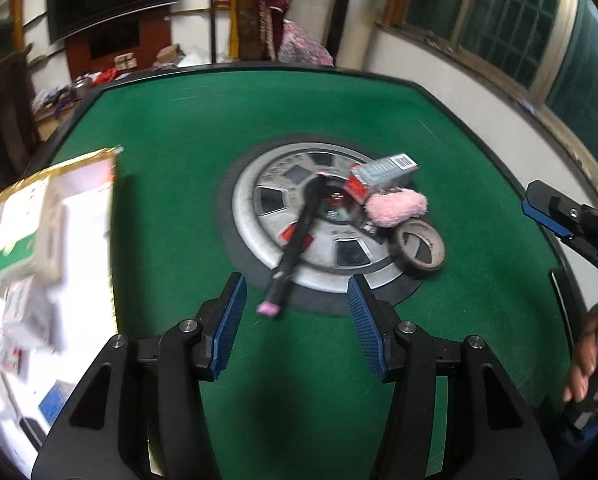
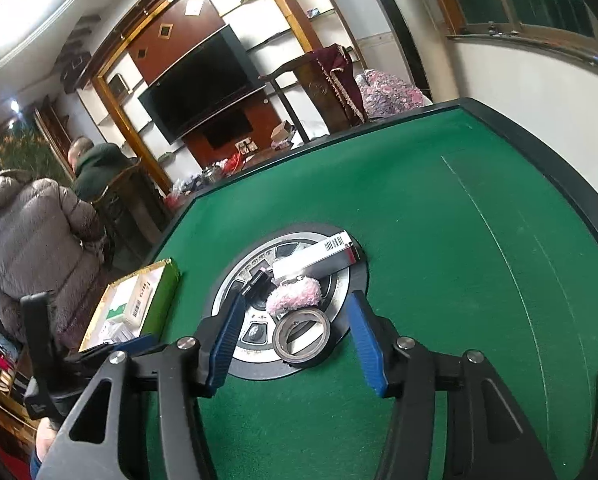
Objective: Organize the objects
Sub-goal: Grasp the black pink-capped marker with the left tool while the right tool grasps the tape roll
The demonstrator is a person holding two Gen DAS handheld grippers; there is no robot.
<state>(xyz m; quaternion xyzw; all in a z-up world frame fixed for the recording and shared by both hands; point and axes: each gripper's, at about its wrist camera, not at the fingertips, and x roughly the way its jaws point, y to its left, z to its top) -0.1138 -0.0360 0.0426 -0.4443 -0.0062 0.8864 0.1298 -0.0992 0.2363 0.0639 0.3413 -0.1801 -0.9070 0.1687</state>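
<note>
Four loose things are what I count from the left wrist view, bunched on the round silver hub in the middle of the green table: a long black pen with pink ends, a grey-and-red carton, a pink fluffy pouch and a roll of tape. My left gripper hangs above the pen's near end, fingers parted about halfway and holding nothing. A gold-rimmed box already carrying packets sits at the left edge of the table, so I judge I am between placements, about to fetch another item. From the right wrist view, my right gripper frames the roll of tape, fingers likewise half apart and empty, well short of touching it. The next move calls for lowering over one item, closing squarely, then carrying it across to the box.
</note>
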